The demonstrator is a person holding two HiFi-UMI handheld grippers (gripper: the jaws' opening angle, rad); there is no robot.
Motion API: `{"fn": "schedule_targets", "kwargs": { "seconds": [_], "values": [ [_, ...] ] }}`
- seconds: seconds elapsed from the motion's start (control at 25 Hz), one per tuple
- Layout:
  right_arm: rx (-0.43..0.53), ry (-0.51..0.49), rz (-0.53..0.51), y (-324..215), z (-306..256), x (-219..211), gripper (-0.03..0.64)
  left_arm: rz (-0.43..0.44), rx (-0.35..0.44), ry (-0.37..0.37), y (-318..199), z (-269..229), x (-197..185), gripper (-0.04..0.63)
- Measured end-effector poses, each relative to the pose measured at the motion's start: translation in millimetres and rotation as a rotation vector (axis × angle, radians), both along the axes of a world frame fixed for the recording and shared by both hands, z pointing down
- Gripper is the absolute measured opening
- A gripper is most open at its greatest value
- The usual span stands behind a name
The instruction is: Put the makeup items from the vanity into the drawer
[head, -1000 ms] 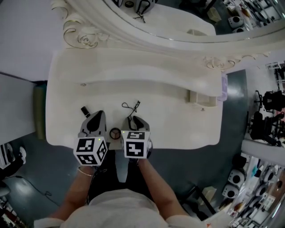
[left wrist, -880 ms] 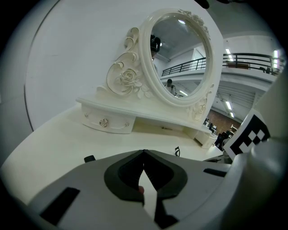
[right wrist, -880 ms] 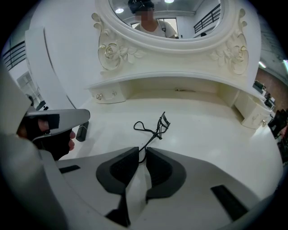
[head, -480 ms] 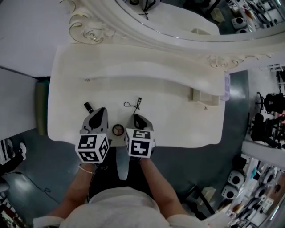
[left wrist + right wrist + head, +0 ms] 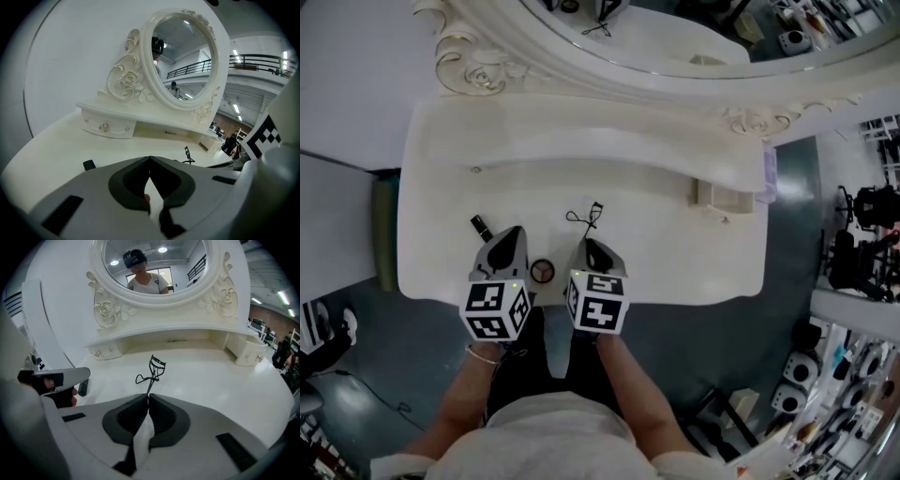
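Head view: on the cream-white vanity top (image 5: pixel 675 262) lies a black wire eyelash curler (image 5: pixel 584 217), its handle end at the tips of the right gripper (image 5: pixel 589 243). A small black tube (image 5: pixel 480 228) lies beside the left gripper (image 5: pixel 510 234), and a round brown compact (image 5: pixel 543 271) sits between the two grippers.

Left gripper view: the jaws are pressed together with nothing between them.

Right gripper view: the jaws are closed, pinching the curler's handle end.

I see cream-white carved vanity table (image 5: pixel 675 244), black wire eyelash curler (image 5: pixel 152 370), small black tube (image 5: pixel 480 227). Grey left gripper (image 5: pixel 150 158) and grey right gripper (image 5: pixel 148 395): black pads, black-and-white square-marker cube (image 5: pixel 495 312) each.
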State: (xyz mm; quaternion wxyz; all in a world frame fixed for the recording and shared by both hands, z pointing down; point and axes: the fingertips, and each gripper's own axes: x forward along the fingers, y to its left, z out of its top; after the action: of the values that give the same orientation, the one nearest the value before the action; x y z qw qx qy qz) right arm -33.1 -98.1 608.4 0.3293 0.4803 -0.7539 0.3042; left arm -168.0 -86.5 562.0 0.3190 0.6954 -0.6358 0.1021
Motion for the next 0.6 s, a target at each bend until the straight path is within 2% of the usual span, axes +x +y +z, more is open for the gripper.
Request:
{"fn": "schedule_targets", "kwargs": {
  "seconds": [0.6],
  "values": [
    [0.064,-0.066,0.126,-4.7,-32.0,43.1,0.021,0.072,0.027,-0.012,-5.2,-18.4,39.8,0.003]
  ]
}}
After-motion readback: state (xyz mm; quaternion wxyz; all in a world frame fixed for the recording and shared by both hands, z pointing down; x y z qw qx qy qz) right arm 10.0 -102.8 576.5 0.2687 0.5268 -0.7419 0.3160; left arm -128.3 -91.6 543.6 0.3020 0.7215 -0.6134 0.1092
